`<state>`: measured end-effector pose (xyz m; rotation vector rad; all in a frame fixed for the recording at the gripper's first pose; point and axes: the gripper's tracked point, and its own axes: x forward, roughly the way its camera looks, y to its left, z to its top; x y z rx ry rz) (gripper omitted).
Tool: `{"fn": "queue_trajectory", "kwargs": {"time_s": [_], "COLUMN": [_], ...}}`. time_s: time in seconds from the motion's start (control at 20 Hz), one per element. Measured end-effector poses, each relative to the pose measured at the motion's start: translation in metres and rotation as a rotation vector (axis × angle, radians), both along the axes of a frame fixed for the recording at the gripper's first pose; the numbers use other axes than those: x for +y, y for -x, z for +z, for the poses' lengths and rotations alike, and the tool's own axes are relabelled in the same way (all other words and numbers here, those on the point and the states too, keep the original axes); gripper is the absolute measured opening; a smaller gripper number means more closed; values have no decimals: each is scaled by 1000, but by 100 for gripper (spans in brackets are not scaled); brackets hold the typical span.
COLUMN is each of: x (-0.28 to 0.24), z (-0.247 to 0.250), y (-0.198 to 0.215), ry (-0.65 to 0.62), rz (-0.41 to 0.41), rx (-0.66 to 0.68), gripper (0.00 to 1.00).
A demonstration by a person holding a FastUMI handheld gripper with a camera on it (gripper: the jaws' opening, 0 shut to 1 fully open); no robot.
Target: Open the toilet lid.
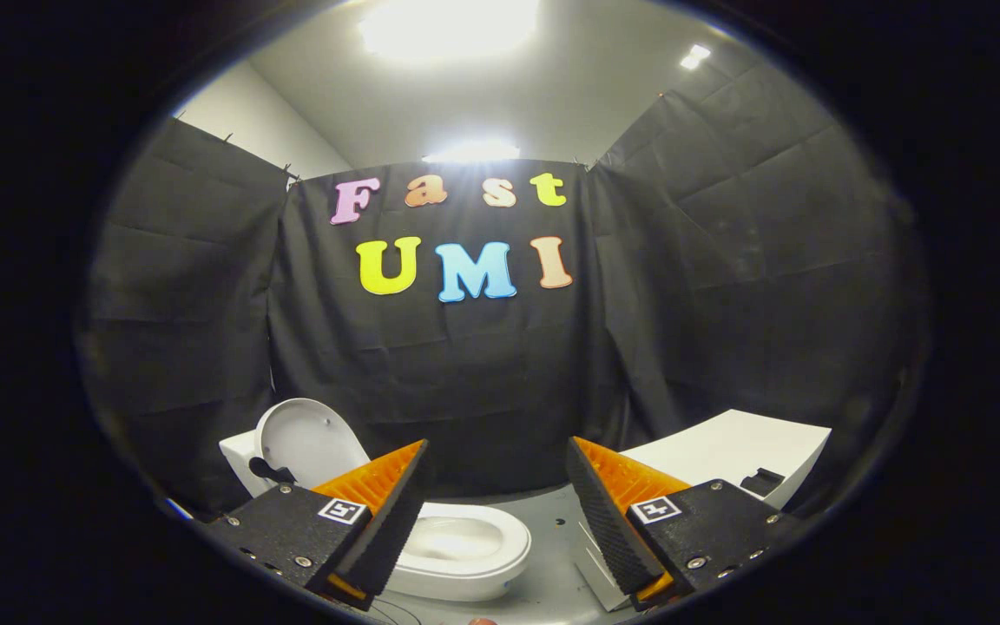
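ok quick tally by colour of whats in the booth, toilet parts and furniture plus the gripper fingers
White: 4 - toilet lid raised upright, toilet bowl, tank, cabinet beside the toilet
Orange and black: 2 - the fingers of the gripper, spread apart, holding nothing
Total: 6

I count one toilet [457, 542], lower centre, one raised lid [309, 441], one white cabinet [726, 451], lower right, two ceiling lights [448, 26].
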<state>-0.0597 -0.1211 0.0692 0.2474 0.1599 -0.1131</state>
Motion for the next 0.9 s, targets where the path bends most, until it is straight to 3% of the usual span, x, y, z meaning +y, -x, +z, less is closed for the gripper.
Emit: {"fn": "queue_trajectory", "kwargs": {"time_s": [0.2,0.9], "x": [0,20], "z": [-4,-11], "y": [2,4], "ry": [46,28], "rz": [4,17], "rx": [13,45], "gripper": [95,95]}}
